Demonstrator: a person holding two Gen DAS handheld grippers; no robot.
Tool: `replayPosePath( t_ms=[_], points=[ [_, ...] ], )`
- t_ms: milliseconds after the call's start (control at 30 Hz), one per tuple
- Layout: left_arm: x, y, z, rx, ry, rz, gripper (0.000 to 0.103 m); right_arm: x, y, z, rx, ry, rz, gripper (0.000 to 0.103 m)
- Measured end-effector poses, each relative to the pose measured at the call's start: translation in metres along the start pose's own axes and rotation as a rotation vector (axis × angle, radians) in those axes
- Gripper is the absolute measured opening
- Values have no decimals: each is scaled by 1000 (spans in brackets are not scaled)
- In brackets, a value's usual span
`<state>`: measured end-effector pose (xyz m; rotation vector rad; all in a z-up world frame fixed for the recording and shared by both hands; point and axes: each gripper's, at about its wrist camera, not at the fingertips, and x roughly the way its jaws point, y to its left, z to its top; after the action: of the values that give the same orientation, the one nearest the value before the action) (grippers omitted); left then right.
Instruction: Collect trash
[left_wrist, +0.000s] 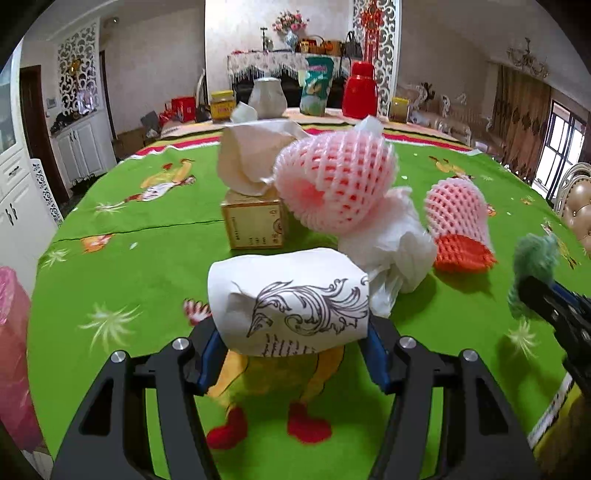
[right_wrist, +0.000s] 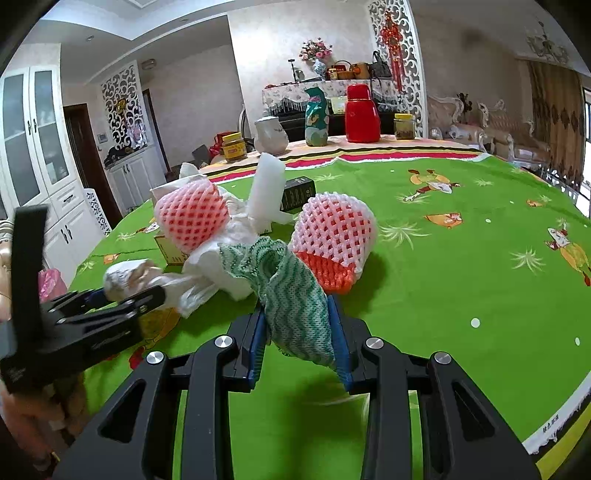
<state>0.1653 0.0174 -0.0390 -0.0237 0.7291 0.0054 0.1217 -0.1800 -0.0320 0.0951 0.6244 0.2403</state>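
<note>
While both hands are loaded, the job is to carry each piece off cleanly, so the notes run by item.

Left gripper (left_wrist: 291, 347): its jaws stand either side of a crumpled printed paper (left_wrist: 291, 295), pads against both ends; the wad looks pinched, sitting just above the green tablecloth (left_wrist: 129, 258).

Right gripper (right_wrist: 297, 332): pressed together on a green-and-white knitted cloth (right_wrist: 291, 291), which bunches up out of the jaws and leans toward the heap.

Heap: two pink foam fruit nets (left_wrist: 336, 181) (left_wrist: 458, 218), a white tissue wad (left_wrist: 391, 240) and a small cardboard box (left_wrist: 255, 221) lie close together beyond the paper, mid-table.

Bin: a pink bag (left_wrist: 13, 350) shows at the left table edge, probably where trash goes; I cannot tell whether it is open.

Advice: keep the squeeze on the paper even, since it is light and crushable; lift straight up before swinging left, so the tissue touching its far corner is not dragged along.

Risk: the cloth's loose end may snag the nearer net.
</note>
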Motion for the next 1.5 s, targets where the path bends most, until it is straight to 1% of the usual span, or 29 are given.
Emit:
replayPosePath(
  t_ms=[167, 200, 300, 367, 433, 467, 533, 600, 667, 733, 800, 833, 867, 900, 933, 1000, 1033, 1167, 1200, 1233, 1267, 1300, 1400, 1500],
  points=[
    [-21, 9, -13, -22, -17, -28, 60, 1, 1, 0, -2, 7, -12, 32],
    [-25, 11, -15, -22, -27, -46, 61, 1, 1, 0, -2, 10, -14, 32],
    [-39, 18, -17, -31, -84, -88, 60, 2, 2, 1, -9, 14, -20, 32],
    [-50, 20, -16, -22, -129, -91, 61, 3, 3, 1, -16, 16, -22, 32],
    [-54, 24, -15, -29, -154, -99, 62, 4, 4, 1, -18, 20, -27, 32],
    [-54, 26, -15, -34, -152, -95, 63, 4, 4, 1, -18, 23, -29, 32],
    [-47, 32, -14, -35, -119, -75, 71, 5, 3, 1, -15, 25, -34, 32],
    [-43, 37, -17, -45, -105, -74, 71, 5, 3, 1, -11, 25, -37, 32],
    [-41, 41, -20, -50, -87, -71, 69, 4, 3, 1, -11, 26, -39, 32],
    [-41, 44, -22, -57, -76, -70, 48, 5, 3, 1, -14, 27, -40, 32],
    [-40, 48, -24, -51, -59, -53, 48, 4, 4, 1, -16, 24, -39, 32],
    [-40, 52, -26, -59, -45, -49, 51, 4, 4, 0, -15, 22, -39, 32],
    [-40, 56, -28, -71, -31, -61, 55, 3, 3, 0, -14, 22, -39, 33],
    [-40, 60, -30, -82, -20, -63, 72, 4, 3, 0, -13, 23, -38, 33],
    [-41, 62, -32, -91, -17, -61, 82, 4, 3, 0, -12, 24, -39, 33],
    [-42, 64, -35, -96, -4, -64, 82, 4, 3, 0, -10, 23, -39, 33],
    [-40, 64, -36, -87, 15, -62, 83, 4, 3, 1, -10, 22, -39, 33],
    [-25, 60, -43, -68, 125, -90, 84, 4, 2, 0, -9, 21, -39, 33],
    [-24, 61, -44, -76, 130, -93, 77, 4, 3, 1, -9, 21, -39, 33],
    [-25, 63, -45, -88, 128, -105, 59, 5, 2, 1, -9, 20, -39, 33],
    [-26, 65, -46, -99, 125, -112, 52, 5, 2, 0, -8, 21, -39, 33],
    [-27, 68, -46, -110, 119, -111, 42, 4, 3, 1, -10, 21, -39, 33],
    [-32, 72, -48, -112, 100, -100, 18, 2, 6, 0, -31, 8, -38, 33],
    [-34, 74, -49, -102, 87, -89, 18, 1, 10, 0, -46, 11, -36, 33]
  ],
)
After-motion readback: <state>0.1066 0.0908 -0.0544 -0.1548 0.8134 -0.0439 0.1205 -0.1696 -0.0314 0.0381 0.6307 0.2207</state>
